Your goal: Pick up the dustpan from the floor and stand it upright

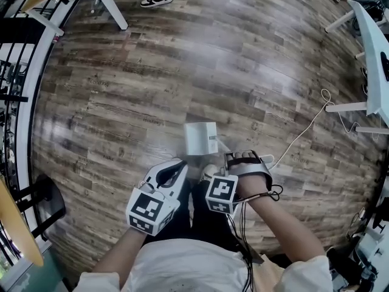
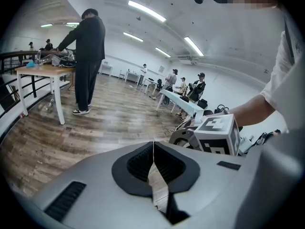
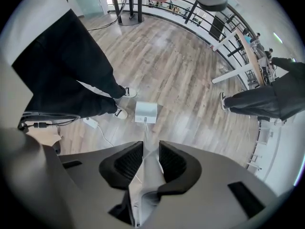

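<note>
Standing step in hand, judging by the pose: right gripper point(image 3: 151, 149) is clamped on the grey handle point(image 3: 152, 171) of the dustpan point(image 1: 200, 137) and points steeply down at it. The white pan sits at frame centre in the head view, just above both grippers, handle rising towards the camera. Can't tell whether its base touches the wood floor point(image 1: 182, 59) yet.

Left gripper point(image 2: 153, 146) has its jaws together on nothing, idle at lower left.

Next: seat the pan base flat, check that it balances, then release.

Pan: no contents that I can make out.
</note>
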A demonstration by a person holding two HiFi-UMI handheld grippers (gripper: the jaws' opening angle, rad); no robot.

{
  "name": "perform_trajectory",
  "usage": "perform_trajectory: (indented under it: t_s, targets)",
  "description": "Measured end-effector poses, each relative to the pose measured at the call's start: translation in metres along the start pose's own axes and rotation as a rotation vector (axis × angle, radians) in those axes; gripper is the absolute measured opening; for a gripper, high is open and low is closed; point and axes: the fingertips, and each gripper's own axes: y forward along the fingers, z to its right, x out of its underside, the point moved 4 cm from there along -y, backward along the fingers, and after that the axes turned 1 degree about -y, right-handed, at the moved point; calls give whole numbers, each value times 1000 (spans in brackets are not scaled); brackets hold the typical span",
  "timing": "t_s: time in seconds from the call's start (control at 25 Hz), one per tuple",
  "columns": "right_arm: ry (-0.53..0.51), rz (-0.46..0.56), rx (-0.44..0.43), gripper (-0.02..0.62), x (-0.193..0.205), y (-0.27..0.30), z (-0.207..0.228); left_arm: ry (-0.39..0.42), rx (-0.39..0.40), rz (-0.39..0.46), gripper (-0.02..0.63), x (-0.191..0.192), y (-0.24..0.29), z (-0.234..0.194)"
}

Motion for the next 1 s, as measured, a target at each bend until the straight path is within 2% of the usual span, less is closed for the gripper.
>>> perform_trajectory:
  t_s: [0.44, 0.52, 0.72, 0.88, 1.0]
  targets:
    - [45, 49, 14, 143, 11, -3, -1, 11, -3, 12, 23, -11, -22, 17]
    - [44, 49, -6, 187, 11, -5, -3, 14, -8, 16, 23, -13, -27, 19]
    - [82, 72, -10, 216, 13, -13, 0, 19, -16, 25, 23, -17, -38, 23]
    - [154, 136, 22, 221, 12, -30, 12, 22, -17, 24, 23, -19, -44, 22]
    - [286, 245, 37, 221, 13, -50, 26, 23, -16, 30, 23, -24, -44, 23]
